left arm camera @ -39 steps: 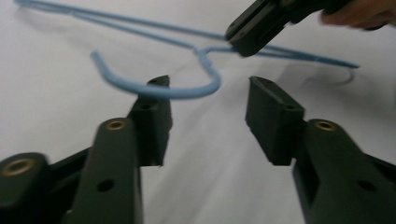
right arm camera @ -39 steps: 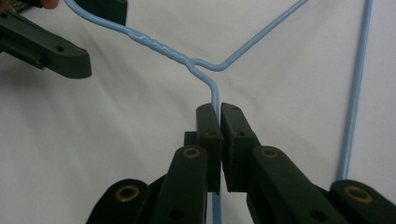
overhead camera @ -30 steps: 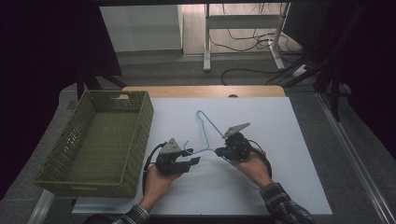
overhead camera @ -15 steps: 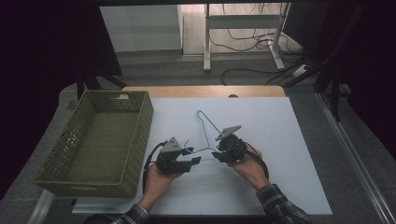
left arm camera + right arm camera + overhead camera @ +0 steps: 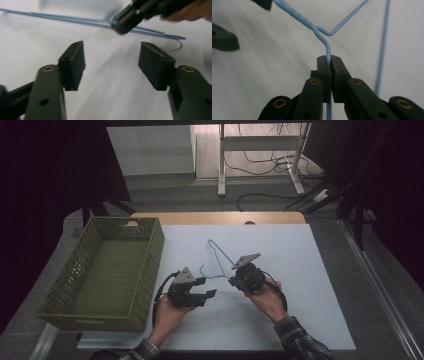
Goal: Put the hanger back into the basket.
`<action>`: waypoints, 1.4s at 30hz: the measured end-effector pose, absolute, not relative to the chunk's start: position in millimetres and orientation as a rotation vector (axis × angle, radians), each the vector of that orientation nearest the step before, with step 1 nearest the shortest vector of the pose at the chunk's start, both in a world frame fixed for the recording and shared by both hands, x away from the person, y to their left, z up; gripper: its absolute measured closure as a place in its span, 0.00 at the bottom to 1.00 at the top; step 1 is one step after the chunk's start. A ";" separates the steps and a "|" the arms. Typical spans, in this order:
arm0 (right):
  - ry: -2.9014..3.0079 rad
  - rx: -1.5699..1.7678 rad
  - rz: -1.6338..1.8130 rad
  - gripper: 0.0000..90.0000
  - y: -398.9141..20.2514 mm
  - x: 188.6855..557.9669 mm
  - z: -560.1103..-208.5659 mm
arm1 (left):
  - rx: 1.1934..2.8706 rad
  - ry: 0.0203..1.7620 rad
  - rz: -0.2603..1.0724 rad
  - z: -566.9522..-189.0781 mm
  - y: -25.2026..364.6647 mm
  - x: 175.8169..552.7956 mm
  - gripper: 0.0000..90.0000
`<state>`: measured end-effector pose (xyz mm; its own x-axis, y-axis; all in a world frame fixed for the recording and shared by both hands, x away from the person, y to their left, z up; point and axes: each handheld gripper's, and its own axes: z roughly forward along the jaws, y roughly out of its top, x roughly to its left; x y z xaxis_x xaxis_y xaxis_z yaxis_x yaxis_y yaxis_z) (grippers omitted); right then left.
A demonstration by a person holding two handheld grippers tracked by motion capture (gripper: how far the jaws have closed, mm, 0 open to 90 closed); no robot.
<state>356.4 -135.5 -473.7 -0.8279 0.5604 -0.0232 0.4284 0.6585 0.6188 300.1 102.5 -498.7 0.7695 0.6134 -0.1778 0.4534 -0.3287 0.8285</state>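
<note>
Tabletop (image 5: 310,285), white-covered, seen from the high view with a person's two forearms entering from 6 o'clock. A light blue wire hanger (image 5: 218,258) lies near the centre of the white surface, its triangle running toward 12 o'clock and its hook curling toward 9 o'clock.

Right tool (image 5: 233,281): held in the right hand (image 5: 267,299), pressed together on the hanger wire. In the right gripper view the two black jaws of the right tool (image 5: 329,58) pinch a single strand of the hanger (image 5: 325,41) just below the twisted neck, the wire passing straight down between them; a second strand of the same hanger runs along the 3 o'clock side.

Left tool (image 5: 206,288): held in the left hand (image 5: 167,312), at 9 o'clock of the right tool and close beside it, pointing toward 3 o'clock. In the left gripper view the left tool (image 5: 111,58) has its jaws spread wide with nothing between them, bare white surface beneath; the hanger (image 5: 72,19) lies beyond at 12 o'clock, where the right tool (image 5: 120,23) grips it.

Basket (image 5: 150,270): green, woven, rectangular, standing at the 9 o'clock edge of the tabletop, apart from both tools; its interior appears bare.
</note>
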 end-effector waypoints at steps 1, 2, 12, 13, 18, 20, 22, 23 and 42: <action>2.669 0.807 0.933 0.97 -137.0 356.9 -470.6 | 1.985 0.804 0.212 -497.1 103.8 299.9 0.39; 2.673 0.803 0.964 0.97 -139.6 357.0 -465.6 | 1.984 0.806 0.217 -496.0 104.4 299.7 0.36; 2.731 0.830 1.158 0.97 -156.2 351.5 -438.7 | 2.060 0.721 0.248 -462.3 111.1 302.5 0.18; 2.736 0.829 1.169 0.97 -156.7 350.5 -436.8 | 2.054 0.717 0.258 -458.5 112.6 302.9 0.20; 2.757 0.817 1.199 0.97 -157.1 343.9 -428.9 | 1.939 0.674 0.171 -448.1 115.1 303.2 0.35; 2.774 0.818 1.210 0.97 -154.8 342.3 -429.5 | 1.936 0.642 0.178 -445.7 107.8 301.1 0.40; 2.791 0.809 1.217 0.97 -151.7 341.4 -431.4 | 1.942 0.612 0.208 -444.6 101.2 299.3 0.48; 2.791 0.809 1.217 0.97 -151.7 341.4 -431.4 | 1.942 0.612 0.208 -444.6 101.2 299.3 0.52; 2.815 0.777 1.223 0.86 -143.1 337.6 -433.3 | 2.029 0.513 0.360 -437.2 89.8 296.4 0.95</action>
